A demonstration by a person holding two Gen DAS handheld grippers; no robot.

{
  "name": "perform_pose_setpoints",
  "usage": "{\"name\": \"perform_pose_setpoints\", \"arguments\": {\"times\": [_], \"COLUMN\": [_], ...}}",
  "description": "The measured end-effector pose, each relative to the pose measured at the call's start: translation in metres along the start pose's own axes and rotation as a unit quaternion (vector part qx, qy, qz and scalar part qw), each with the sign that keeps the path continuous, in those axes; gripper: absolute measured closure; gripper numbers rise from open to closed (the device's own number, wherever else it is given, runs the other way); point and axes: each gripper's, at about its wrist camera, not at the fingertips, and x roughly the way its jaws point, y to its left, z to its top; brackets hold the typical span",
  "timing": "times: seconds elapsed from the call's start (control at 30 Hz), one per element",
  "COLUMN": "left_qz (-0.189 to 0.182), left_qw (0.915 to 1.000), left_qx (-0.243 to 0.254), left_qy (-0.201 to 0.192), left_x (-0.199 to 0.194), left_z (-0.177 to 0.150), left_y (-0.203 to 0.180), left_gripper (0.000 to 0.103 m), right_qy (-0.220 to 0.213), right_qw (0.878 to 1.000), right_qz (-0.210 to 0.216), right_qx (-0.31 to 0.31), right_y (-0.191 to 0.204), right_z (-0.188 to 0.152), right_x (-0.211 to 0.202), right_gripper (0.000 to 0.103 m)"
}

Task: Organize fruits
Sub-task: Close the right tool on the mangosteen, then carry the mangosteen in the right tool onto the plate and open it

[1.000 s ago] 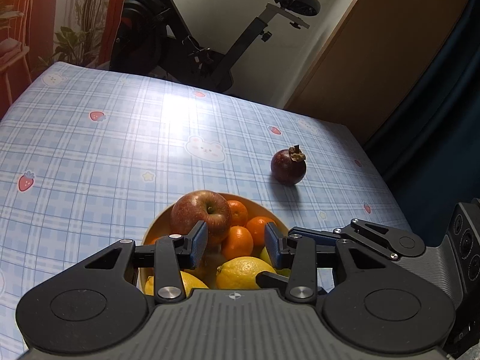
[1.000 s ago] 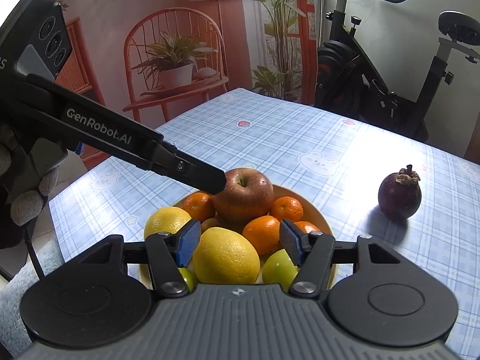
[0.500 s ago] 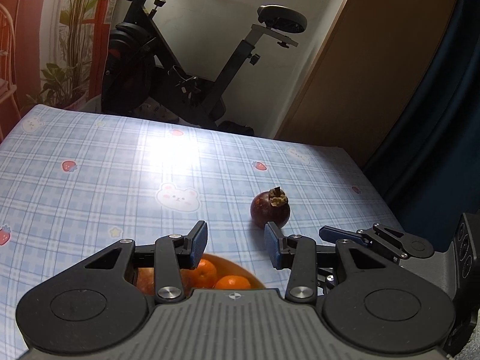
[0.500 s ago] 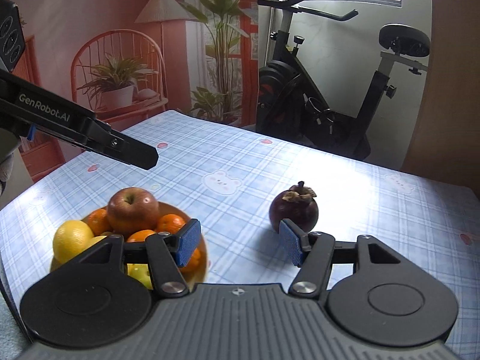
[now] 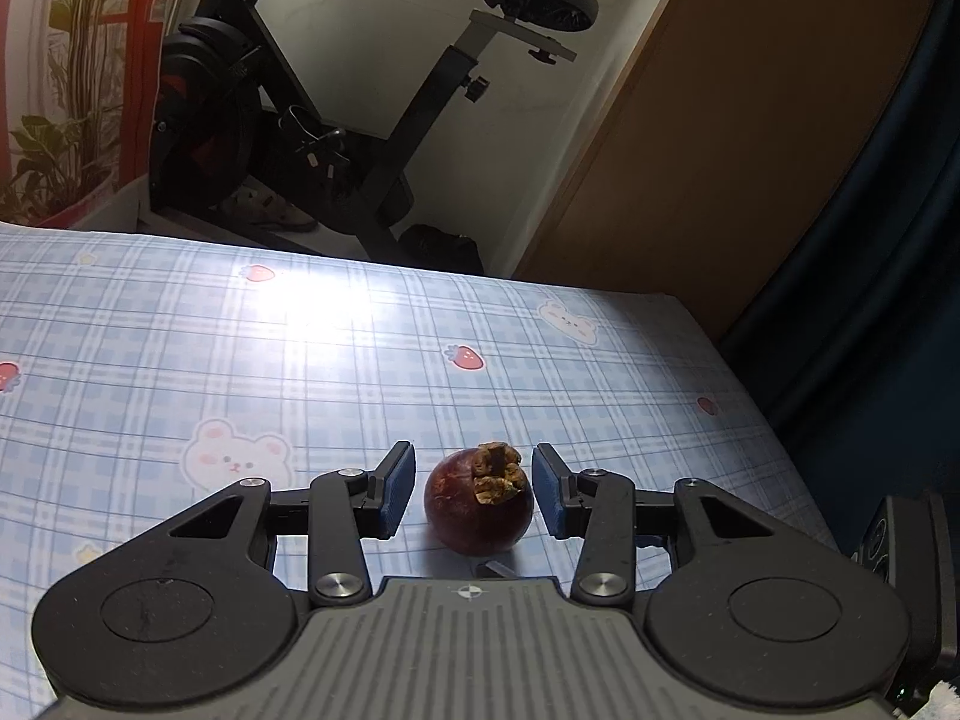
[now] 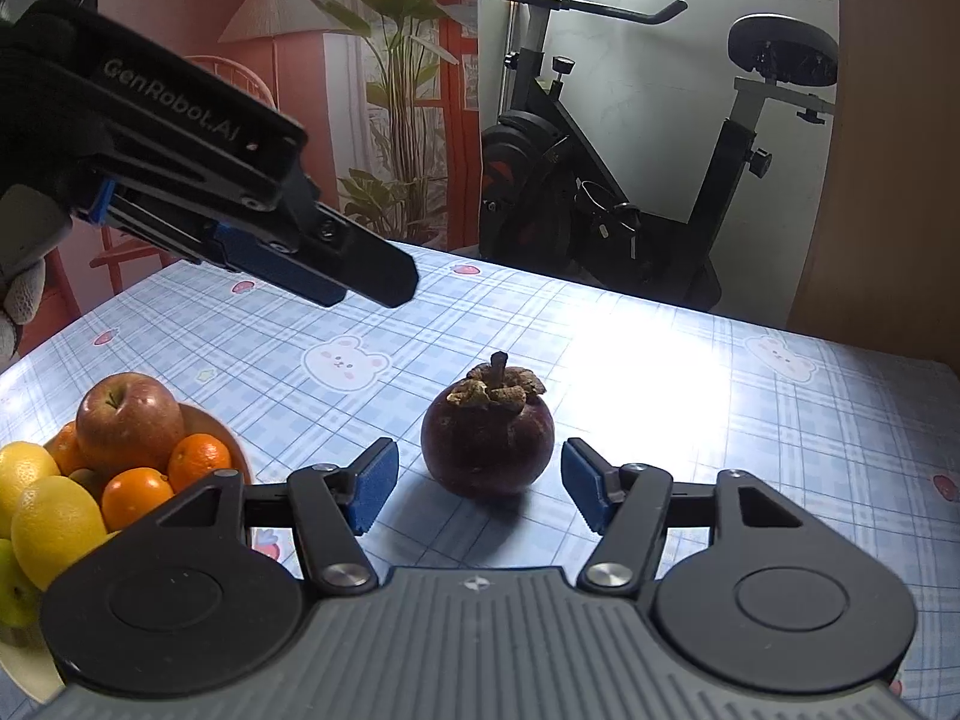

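A domestic room lies behind the scene: an exercise bike (image 5: 336,120) fills the upper middle of the left wrist view, a brown wooden panel (image 5: 750,138) the upper right, and potted plants (image 6: 402,120) stand against a red wall in the upper middle of the right wrist view. The counter (image 5: 240,360) wears a glossy blue checked cloth printed with bears and strawberries, with a bright glare patch near its far edge; it looks smooth, so a round fruit could roll on it.

The mangosteen (image 6: 487,441) sits alone on the cloth at lower centre of both views, stalk and dry calyx upward. A bowl (image 6: 231,441) of apple, oranges and lemons is at the lower left of the right wrist view, well apart from it.

The right gripper (image 6: 479,492) is spread, with the fruit just ahead between its pads and clear gaps on both sides. The left gripper (image 5: 473,495) is likewise spread, framing the same fruit from higher up without contact.

The mangosteen probably is light, with a firm, fairly smooth rind. Taking it across its widest girth, below the calyx, looks safest; a pinch higher up could slip or crush the brittle calyx.
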Motion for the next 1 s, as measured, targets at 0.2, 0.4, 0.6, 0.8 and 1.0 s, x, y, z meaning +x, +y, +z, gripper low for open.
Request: {"name": "perform_pose_setpoints", "arguments": {"times": [0.2, 0.4, 0.6, 0.8, 1.0], "left_qz": [-0.013, -0.019, -0.023, -0.028, -0.033], "left_qw": [0.9994, 0.9986, 0.9981, 0.9979, 0.9976], "left_qx": [-0.017, -0.025, -0.029, -0.028, -0.018], "left_qy": [0.028, 0.042, 0.049, 0.052, 0.058], "left_x": [0.035, 0.053, 0.061, 0.064, 0.05], "left_z": [0.002, 0.004, 0.003, 0.003, -0.002], "left_y": [0.001, 0.008, 0.014, 0.015, 0.014], "left_gripper": [0.058, 0.058, 0.056, 0.056, 0.056], "right_qy": [0.006, 0.008, 0.013, 0.016, 0.018], "right_qw": [1.0, 0.999, 0.999, 0.999, 0.999], "right_qz": [0.011, 0.023, 0.029, 0.029, 0.041], "right_qx": [0.012, 0.021, 0.021, 0.024, 0.031], "right_y": [-0.009, -0.014, -0.014, -0.015, -0.009], "right_z": [-0.003, -0.006, -0.004, -0.004, -0.004], "right_x": [0.019, 0.029, 0.034, 0.035, 0.024], "right_gripper": [0.04, 0.037, 0.037, 0.04, 0.04]}}
